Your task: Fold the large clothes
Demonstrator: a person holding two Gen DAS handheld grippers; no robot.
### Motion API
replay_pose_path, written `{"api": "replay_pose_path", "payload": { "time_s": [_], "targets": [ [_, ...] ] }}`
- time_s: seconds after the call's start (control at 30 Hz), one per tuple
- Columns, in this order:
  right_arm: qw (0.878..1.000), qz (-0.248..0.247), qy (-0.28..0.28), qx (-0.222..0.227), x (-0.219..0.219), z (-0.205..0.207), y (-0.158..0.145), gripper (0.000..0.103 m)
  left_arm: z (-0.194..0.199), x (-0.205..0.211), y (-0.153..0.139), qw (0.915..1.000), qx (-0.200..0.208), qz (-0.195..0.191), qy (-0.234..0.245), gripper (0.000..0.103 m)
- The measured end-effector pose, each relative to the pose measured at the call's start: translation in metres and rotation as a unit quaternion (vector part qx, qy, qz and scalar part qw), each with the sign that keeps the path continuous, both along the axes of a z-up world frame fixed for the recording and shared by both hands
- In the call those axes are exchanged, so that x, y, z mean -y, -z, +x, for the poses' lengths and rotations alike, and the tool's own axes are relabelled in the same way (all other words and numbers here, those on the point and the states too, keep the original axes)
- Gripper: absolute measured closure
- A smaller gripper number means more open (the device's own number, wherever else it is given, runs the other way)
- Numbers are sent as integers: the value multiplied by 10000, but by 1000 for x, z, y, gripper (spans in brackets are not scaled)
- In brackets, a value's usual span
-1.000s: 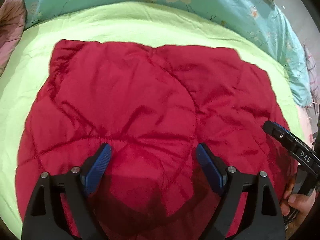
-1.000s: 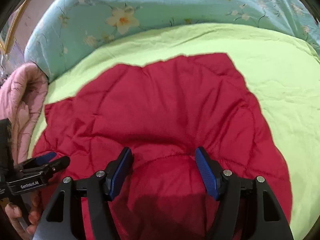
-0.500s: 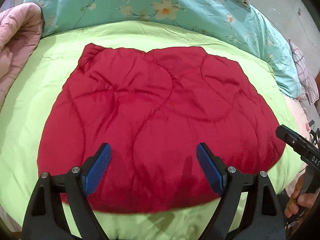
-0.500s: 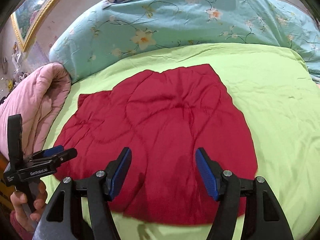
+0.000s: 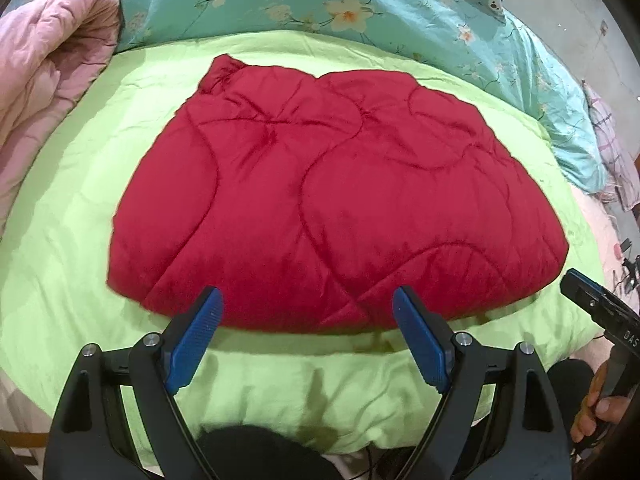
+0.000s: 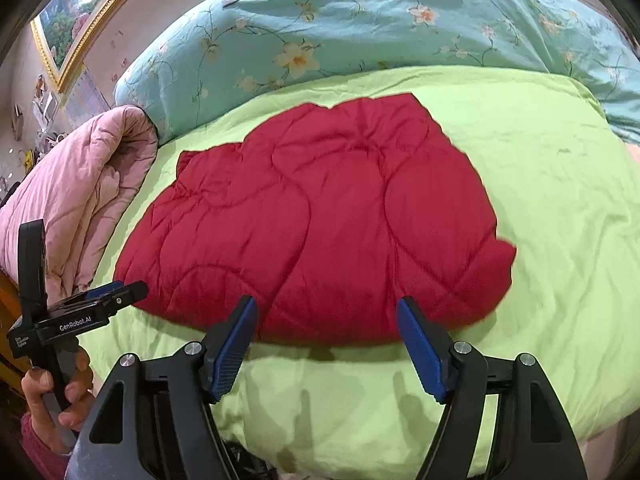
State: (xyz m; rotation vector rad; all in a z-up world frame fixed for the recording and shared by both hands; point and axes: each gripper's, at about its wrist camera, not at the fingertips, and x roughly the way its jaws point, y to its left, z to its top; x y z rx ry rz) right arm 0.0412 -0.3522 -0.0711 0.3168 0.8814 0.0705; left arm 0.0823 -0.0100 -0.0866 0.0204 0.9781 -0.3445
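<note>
Although the red quilt (image 5: 332, 200) already lies as a thick, doubled bundle in the middle of the green sheet (image 5: 80, 184), its far edge is ragged and one corner sticks out at the back left, so the fold looks partly done at best; whether a further fold is meant cannot be told, and squaring the edges seems to be left. The left gripper (image 5: 308, 336) hangs wide and empty above the sheet's near edge; the right gripper (image 6: 326, 344) is likewise apart and empty, its jaws having just been opening with nothing between them. Compared with a second ago, both grippers have drawn back from over the quilt toward the person; the whole bundle, the pink duvet (image 6: 80, 200) and the floral cover (image 6: 360, 32) now show.
</note>
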Motion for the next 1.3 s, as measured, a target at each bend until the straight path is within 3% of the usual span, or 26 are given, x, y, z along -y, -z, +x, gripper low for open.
{"api": "replay_pose_path", "payload": {
  "time_s": [0.23,0.4,0.53,0.63,0.7,0.8,0.9,1.0,1.17,1.3],
  "targets": [
    [10000,-35,3,-22,-2,-12,6,29,-6,-13,2,9998,53,108,-157,16],
    [9989,-292,360,94,17,0,7,28,17,-31,7,9987,44,194,-469,15],
    [9980,-212,597,12,39,20,13,28,42,-47,17,9975,-71,111,-693,15],
    [9974,-316,646,14,44,32,16,26,53,-49,21,9979,-130,37,-635,15],
    [9961,-530,649,-268,45,45,26,27,61,-45,25,9981,-189,133,-565,13],
    [9951,-433,682,-575,47,54,47,27,72,-43,33,9984,-249,198,-478,9],
    [9948,-495,712,-532,44,50,50,27,82,-47,46,9977,-434,102,-507,3],
    [9956,-278,721,-539,51,49,53,26,80,-48,42,9981,-370,90,-494,3],
    [9963,-288,745,-318,52,34,32,25,61,-53,22,9988,-183,38,-450,4],
    [9983,-179,537,102,44,13,0,26,39,-55,0,9991,75,-81,-402,4]
  ]
}}
